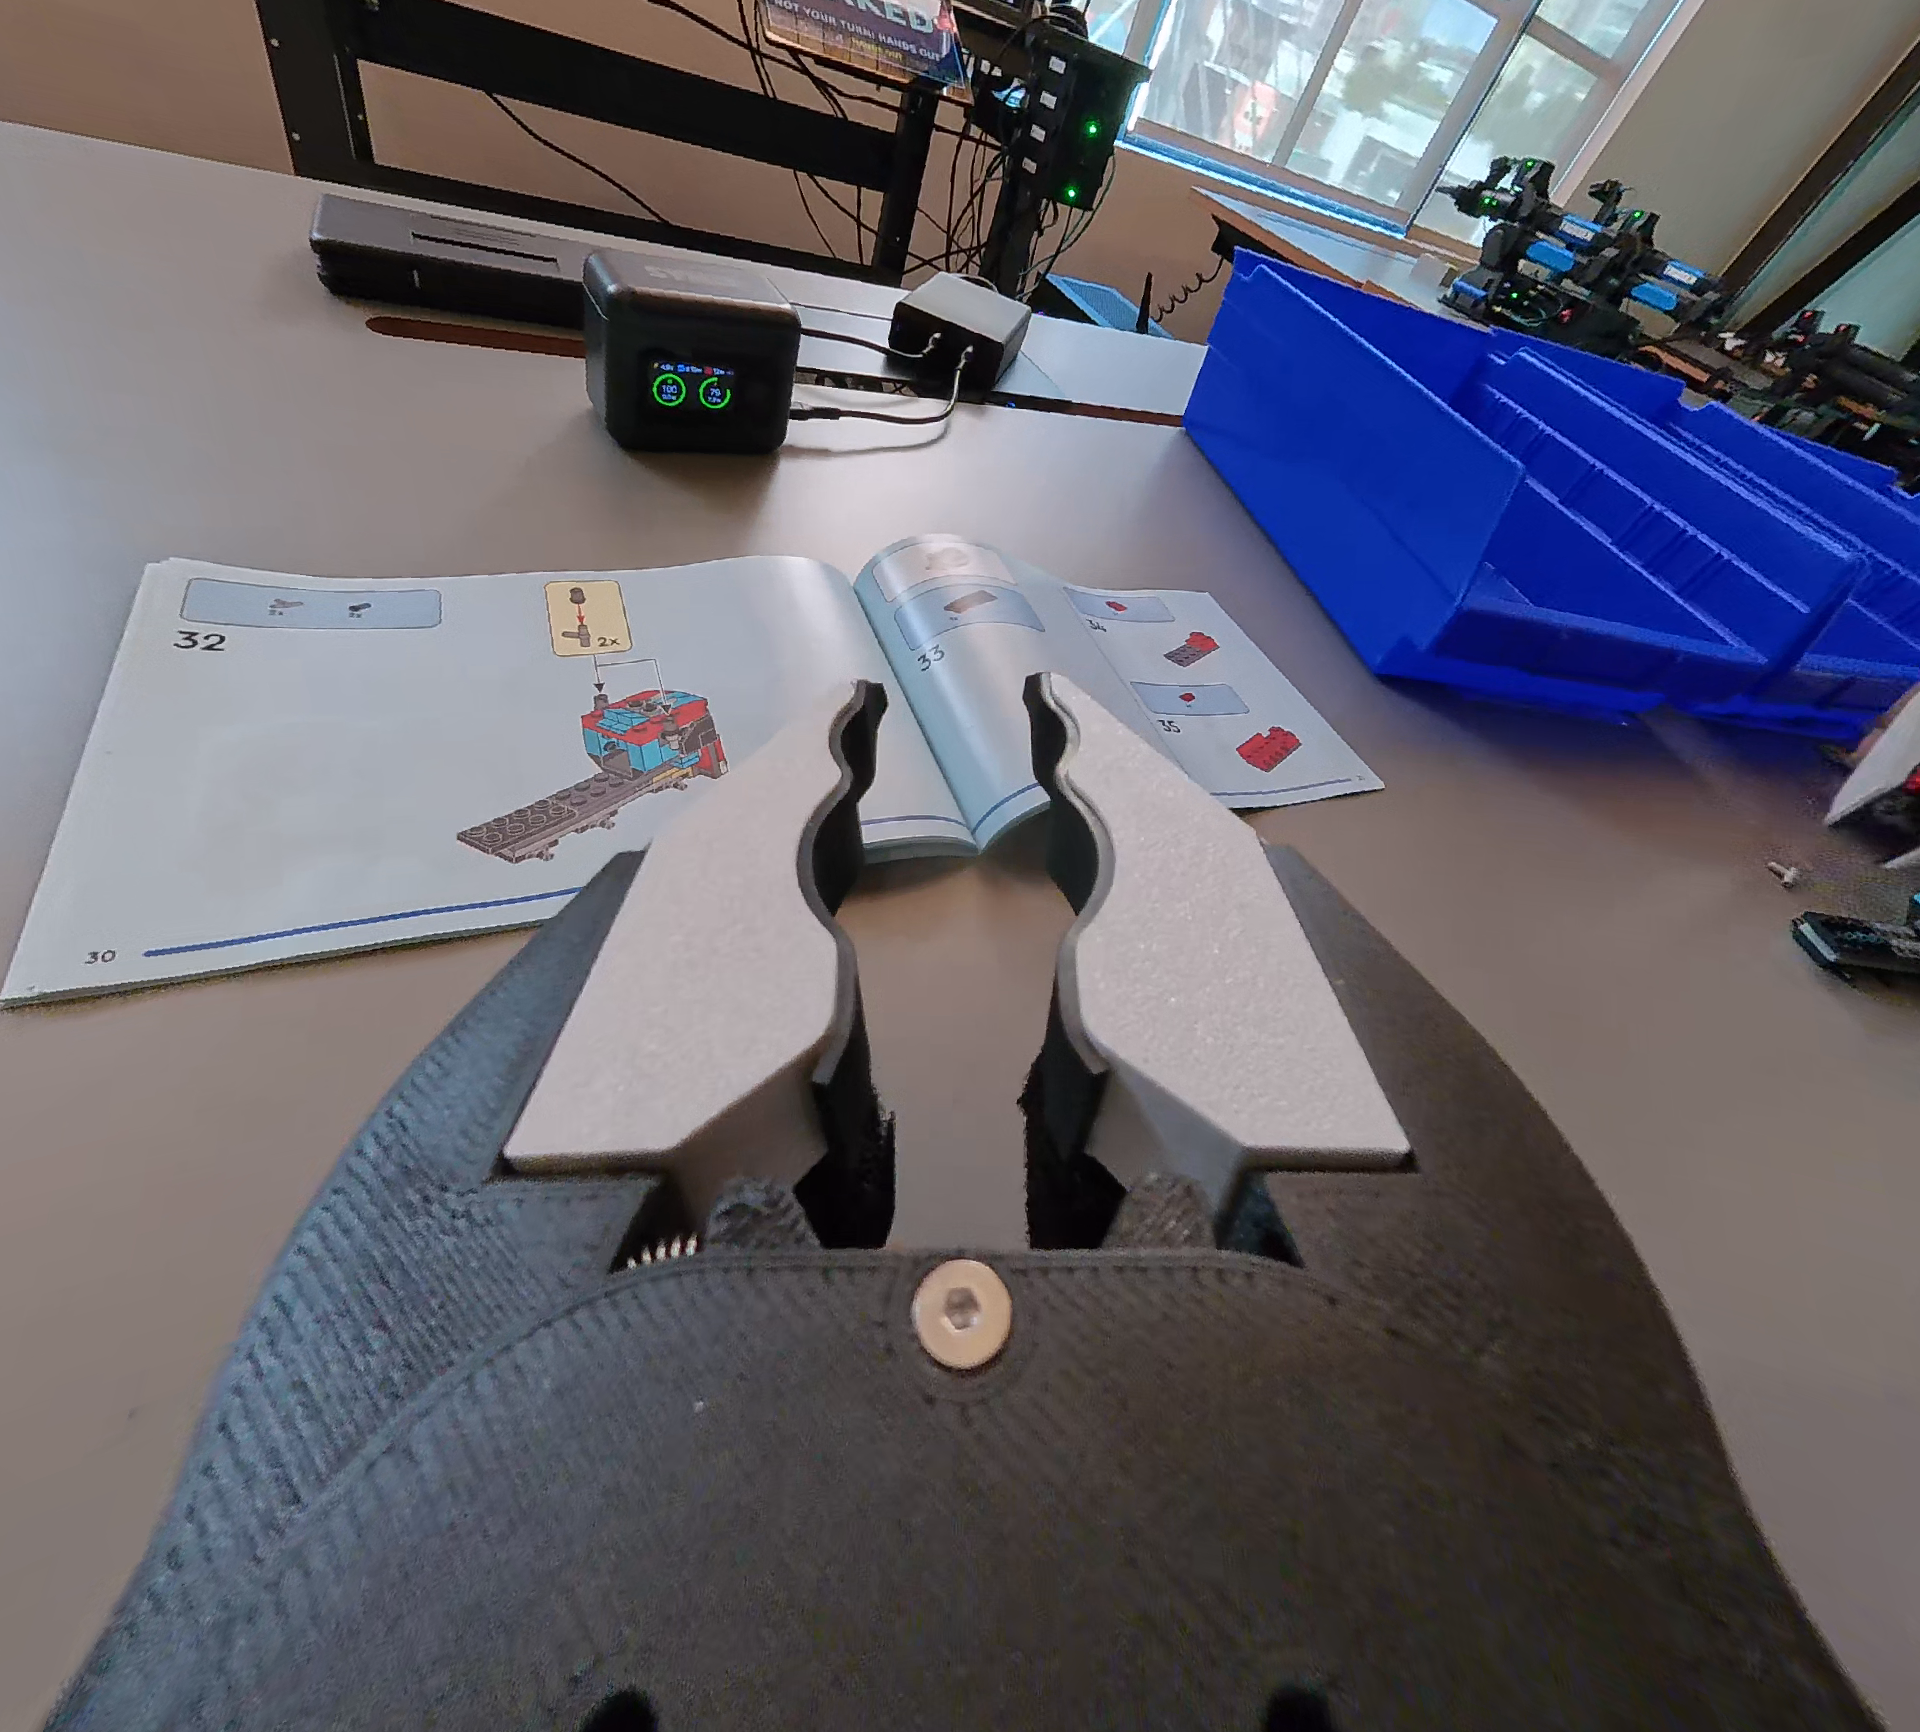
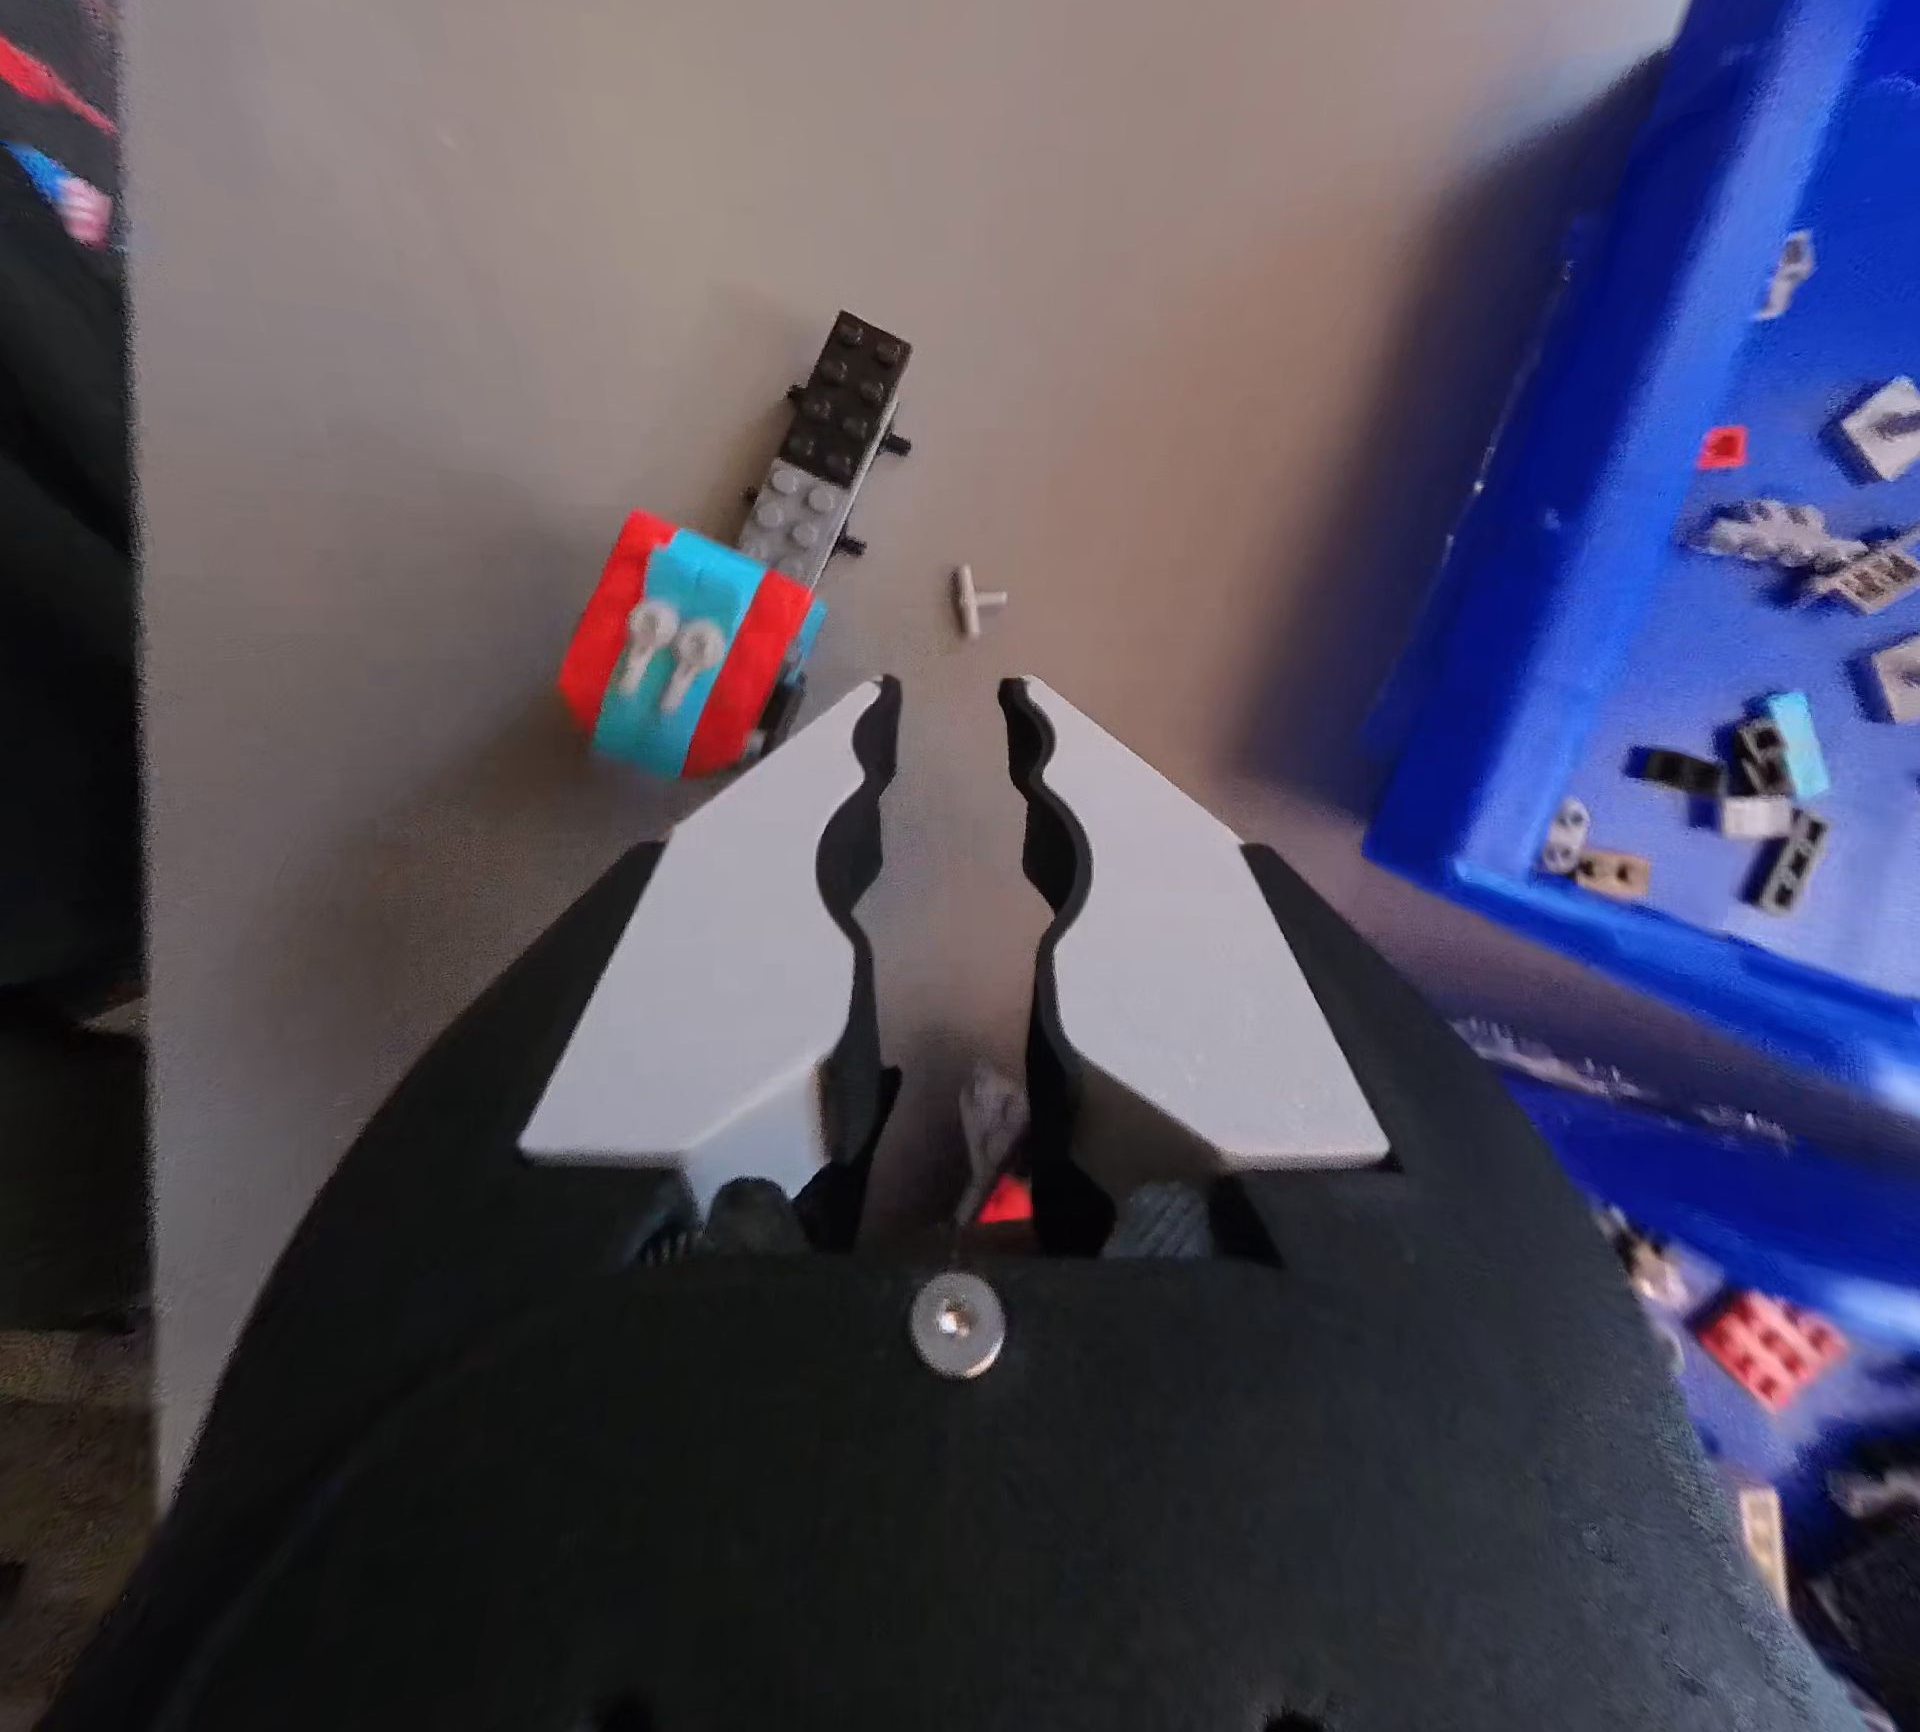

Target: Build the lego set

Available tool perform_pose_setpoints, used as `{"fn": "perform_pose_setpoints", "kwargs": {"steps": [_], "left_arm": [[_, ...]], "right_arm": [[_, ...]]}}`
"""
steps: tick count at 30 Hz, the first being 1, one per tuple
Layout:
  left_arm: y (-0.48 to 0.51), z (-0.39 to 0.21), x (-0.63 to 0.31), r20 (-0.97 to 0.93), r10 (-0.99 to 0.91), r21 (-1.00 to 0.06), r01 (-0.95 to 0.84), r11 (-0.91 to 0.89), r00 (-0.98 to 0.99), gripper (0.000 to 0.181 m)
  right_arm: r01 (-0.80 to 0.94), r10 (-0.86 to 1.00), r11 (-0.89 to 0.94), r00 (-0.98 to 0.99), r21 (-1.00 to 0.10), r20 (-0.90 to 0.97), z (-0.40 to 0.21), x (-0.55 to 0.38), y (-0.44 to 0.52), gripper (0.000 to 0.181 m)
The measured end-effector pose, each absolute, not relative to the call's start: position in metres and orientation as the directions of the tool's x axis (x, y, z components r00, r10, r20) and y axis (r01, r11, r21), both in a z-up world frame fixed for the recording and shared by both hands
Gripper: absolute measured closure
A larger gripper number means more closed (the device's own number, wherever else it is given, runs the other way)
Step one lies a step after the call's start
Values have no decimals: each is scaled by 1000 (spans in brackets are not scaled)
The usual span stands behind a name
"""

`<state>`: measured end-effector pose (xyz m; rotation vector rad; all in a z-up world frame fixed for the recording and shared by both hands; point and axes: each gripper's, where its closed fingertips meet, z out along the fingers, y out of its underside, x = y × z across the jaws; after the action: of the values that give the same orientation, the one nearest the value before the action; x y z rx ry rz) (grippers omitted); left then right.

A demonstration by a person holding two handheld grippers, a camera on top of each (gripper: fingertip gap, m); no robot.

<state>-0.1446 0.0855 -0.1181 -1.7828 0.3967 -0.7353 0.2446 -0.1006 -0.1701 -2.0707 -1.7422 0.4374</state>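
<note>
In the right wrist view a part-built lego truck (image 2: 727, 581) lies on the grey table: a red and light-blue cab with two small grey pieces on it, and a long grey and black studded bed. A small grey T-shaped piece (image 2: 975, 602) lies just right of it. My right gripper (image 2: 948, 690) is open and empty, hovering just short of the T-piece. In the left wrist view my left gripper (image 1: 956, 695) is open and empty above the open instruction booklet (image 1: 416, 747). The truck's dark end (image 1: 1860, 944) shows at the right edge.
Blue parts bins (image 2: 1714, 539) with several loose small pieces stand on the right; they also show in the left wrist view (image 1: 1507, 498). A black charger box with a lit screen (image 1: 691, 373), a smaller black box and cables sit at the table's back. A black frame stands behind. The grippers' ends are close to 45 cm from one another. My left tips are about 40 cm from the small grey T-shaped piece (image 2: 975, 602), my right tips only 4 cm. The left camera catches it too, in the left wrist view (image 1: 1787, 884).
</note>
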Motion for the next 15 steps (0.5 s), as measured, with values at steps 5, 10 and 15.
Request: {"fn": "perform_pose_setpoints", "kwargs": {"steps": [5,10,15], "left_arm": [[87,-121,-144,297,-592,-931,89,-355,749,152],[89,-124,-144,307,-585,-923,85,-376,751,152],[89,-124,-146,293,-571,-928,83,-364,767,152]], "right_arm": [[866,970,-131,212,-484,117,-115,319,-83,162],[955,958,-196,234,-221,164,-135,425,-36,167],[982,984,-162,169,-97,64,-172,439,-23,168]]}}
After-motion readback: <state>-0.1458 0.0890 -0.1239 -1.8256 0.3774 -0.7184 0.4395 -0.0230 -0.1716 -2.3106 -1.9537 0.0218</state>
